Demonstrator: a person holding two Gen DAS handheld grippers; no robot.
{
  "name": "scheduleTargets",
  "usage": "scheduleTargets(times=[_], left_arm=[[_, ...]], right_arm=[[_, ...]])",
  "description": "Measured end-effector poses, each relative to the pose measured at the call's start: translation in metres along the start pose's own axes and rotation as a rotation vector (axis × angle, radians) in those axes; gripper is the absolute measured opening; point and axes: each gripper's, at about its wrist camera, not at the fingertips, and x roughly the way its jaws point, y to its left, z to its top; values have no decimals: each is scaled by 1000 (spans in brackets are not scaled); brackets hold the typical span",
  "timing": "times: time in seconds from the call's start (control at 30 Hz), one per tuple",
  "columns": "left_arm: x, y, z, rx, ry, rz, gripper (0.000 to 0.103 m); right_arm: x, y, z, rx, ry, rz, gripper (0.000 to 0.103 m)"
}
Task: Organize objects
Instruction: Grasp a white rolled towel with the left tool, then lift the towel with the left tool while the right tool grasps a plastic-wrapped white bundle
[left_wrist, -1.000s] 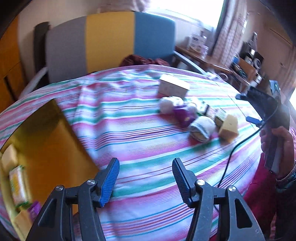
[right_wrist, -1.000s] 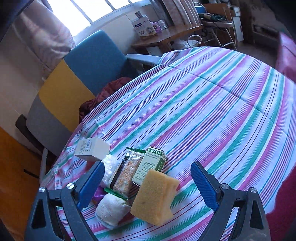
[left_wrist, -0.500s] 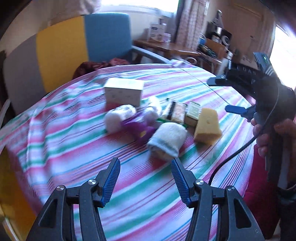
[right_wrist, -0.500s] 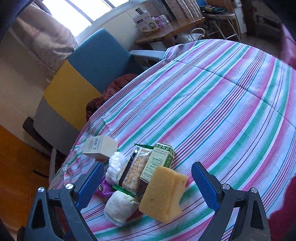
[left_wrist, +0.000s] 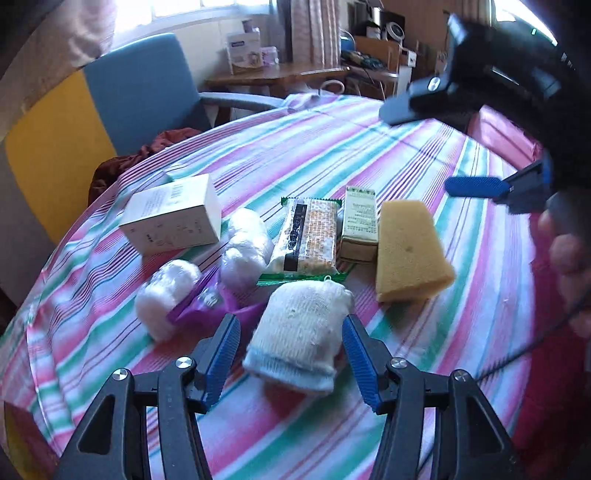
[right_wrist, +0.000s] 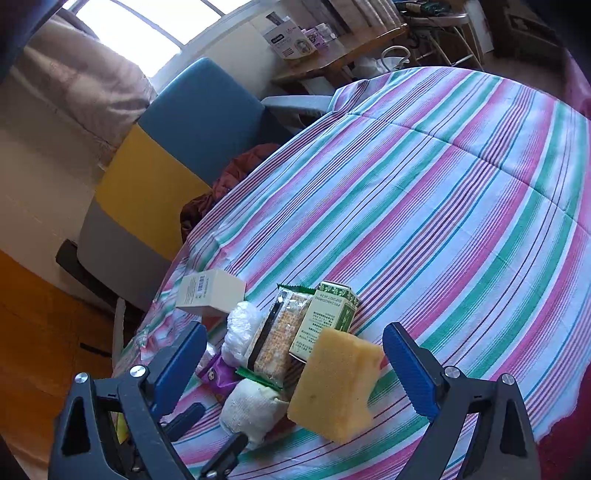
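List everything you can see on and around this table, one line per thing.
rolled white knit sock: 1, cream, nearest, between the left gripper's fingers, not gripped
yellow wedge-shaped sponge: 1, yellow, right of the sock
green-and-cream carton: 1, left of the sponge
cracker packet in green-edged wrapper: 1, orange and clear, mid-cluster
white plastic-wrapped bundles: 2, white, left of packet
purple wrapper: 1, between the bundles
white cardboard box: 1, far left
striped tablecloth: 1, pink, green, white
armchair: 1, blue, yellow, grey, behind table
left hand-held gripper: 1, open
right hand-held gripper: 1, open, above the sponge
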Motion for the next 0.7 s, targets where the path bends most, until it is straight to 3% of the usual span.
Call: scheduleTargets(times=[0.1,0.17,0.3,0.4,0.6,0.7], left_arm=[[11,-3,2,6,-1,-30,61],[14,-6,1,-12,-9,-61,49],[1,-6,-13,-48,-51,-55,45],[-15,2,-37,-122,-53,-62,45],[-50,20,-97,-253,-81,7,46],[-57,27,-109,-301,-85,8,46]], right_arm=[[1,-4,2,21,6,7,98],[3,-3,2,21,14,5,98],[6,-1,2,3,18,-6,98],[9,3,0,-23,27,-13,98],[15,20,-6,-114,58,-2,98],[20,31,-13,-183,84,-2,96]])
